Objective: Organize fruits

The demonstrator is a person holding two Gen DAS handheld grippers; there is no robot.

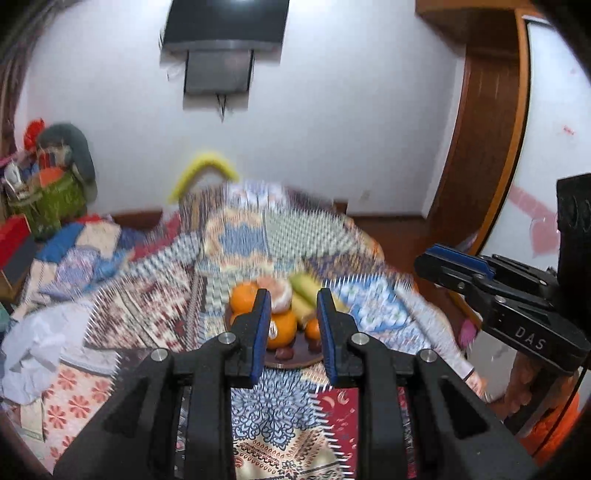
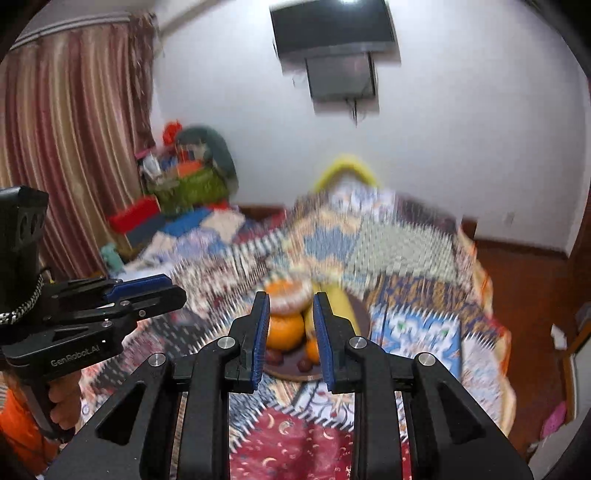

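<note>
A dark round plate (image 1: 291, 363) sits on a patchwork bedspread, piled with oranges (image 1: 282, 328), a banana (image 1: 304, 291) and small dark red fruits (image 1: 284, 353). My left gripper (image 1: 291, 295) hovers above and in front of the plate, its blue pads close together with nothing between them. In the right wrist view the same plate (image 2: 295, 374), an orange (image 2: 284, 330) and the banana (image 2: 341, 299) lie beyond my right gripper (image 2: 291, 297), which is also narrow and empty. Each gripper shows in the other's view: the right gripper (image 1: 454, 266), the left gripper (image 2: 147, 288). Both views are motion-blurred.
The quilt (image 1: 236, 236) covers a bed. A green basket of clutter (image 1: 55, 199) and a red box (image 1: 14, 232) stand far left, near a curtain (image 2: 74, 147). A television (image 1: 225, 26) hangs on the wall. A wooden wardrobe (image 1: 487, 147) stands on the right. A yellow curved object (image 1: 203, 166) lies at the bed's far end.
</note>
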